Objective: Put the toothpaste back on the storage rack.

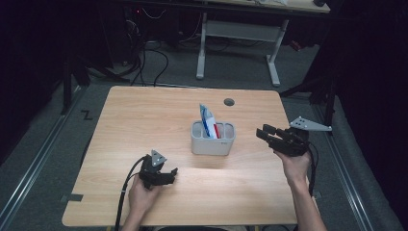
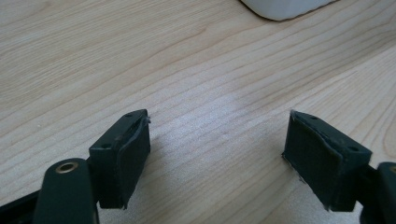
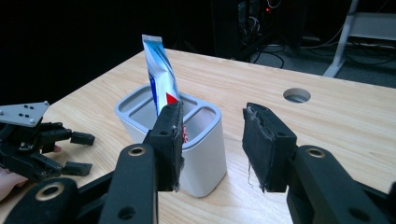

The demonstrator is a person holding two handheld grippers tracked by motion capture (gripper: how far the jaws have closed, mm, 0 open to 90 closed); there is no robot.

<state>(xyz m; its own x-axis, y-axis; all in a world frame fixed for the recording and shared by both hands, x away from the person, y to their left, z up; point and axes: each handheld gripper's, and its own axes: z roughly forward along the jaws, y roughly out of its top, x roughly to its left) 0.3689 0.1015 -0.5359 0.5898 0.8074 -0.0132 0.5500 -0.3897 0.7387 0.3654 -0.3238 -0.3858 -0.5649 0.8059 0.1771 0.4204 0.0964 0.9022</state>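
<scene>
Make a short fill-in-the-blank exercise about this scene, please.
1. The toothpaste tube stands inside the grey ____.
2. The holder sits on a ____ table.
3. The fingers of the left gripper are ____, with nothing between them.
4. The right gripper is ____ too, beside the holder.

Missing words: holder; wooden; open; open

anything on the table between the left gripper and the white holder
No, just bare wood. In the high view the stretch of table from the left gripper up to the white holder holds nothing.
</scene>
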